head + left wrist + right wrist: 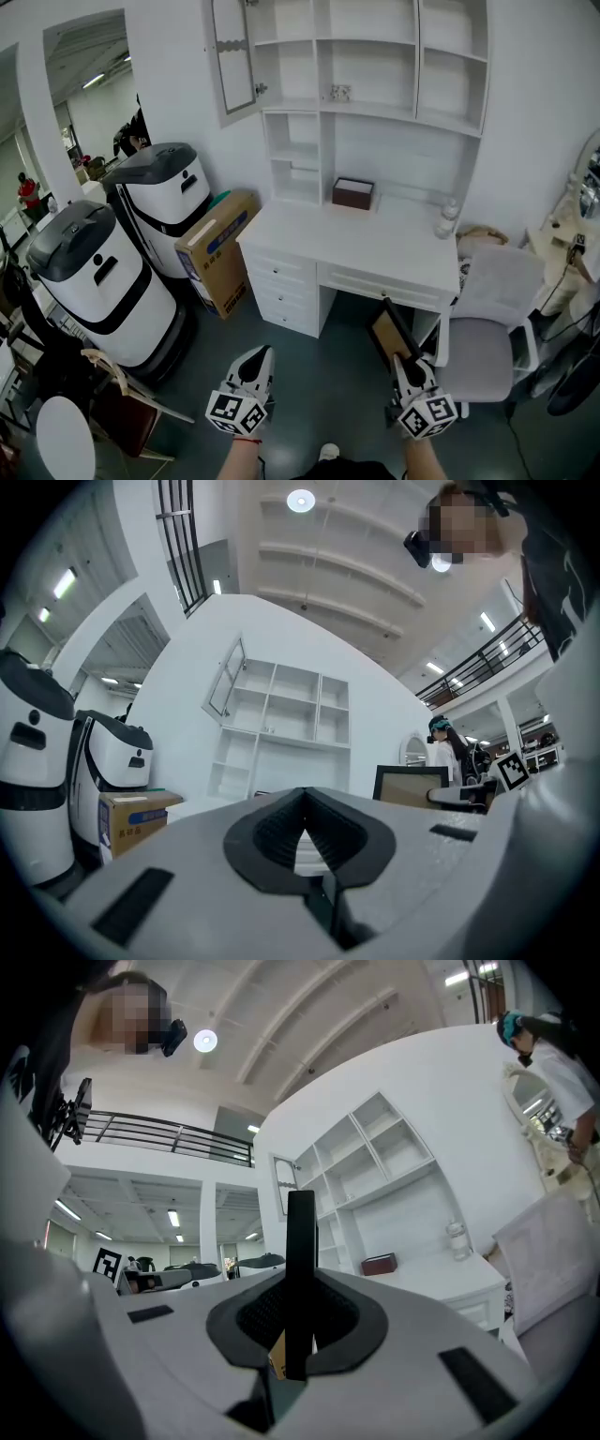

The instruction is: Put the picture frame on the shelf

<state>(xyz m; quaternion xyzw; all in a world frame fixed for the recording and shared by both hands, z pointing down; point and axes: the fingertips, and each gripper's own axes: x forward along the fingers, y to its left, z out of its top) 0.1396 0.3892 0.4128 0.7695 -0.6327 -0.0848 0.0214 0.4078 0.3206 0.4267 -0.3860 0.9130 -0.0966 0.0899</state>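
Picture frame point(389, 336) stands upright, clamped edge-on in the right gripper point(403, 367), low at near right, just short of the white table point(375, 246) and well apart from the shelf point(375, 108) above it. The left gripper point(260, 361), near left, has its jaws together on nothing.

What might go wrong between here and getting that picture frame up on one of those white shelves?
1. The right gripper pinches the picture frame by one thin edge only, so it may tilt or slip out.
2. During the reach over the desk, the frame might knock the bottle or the brown box.
3. The open cabinet door juts out beside the shelves and might get bumped.
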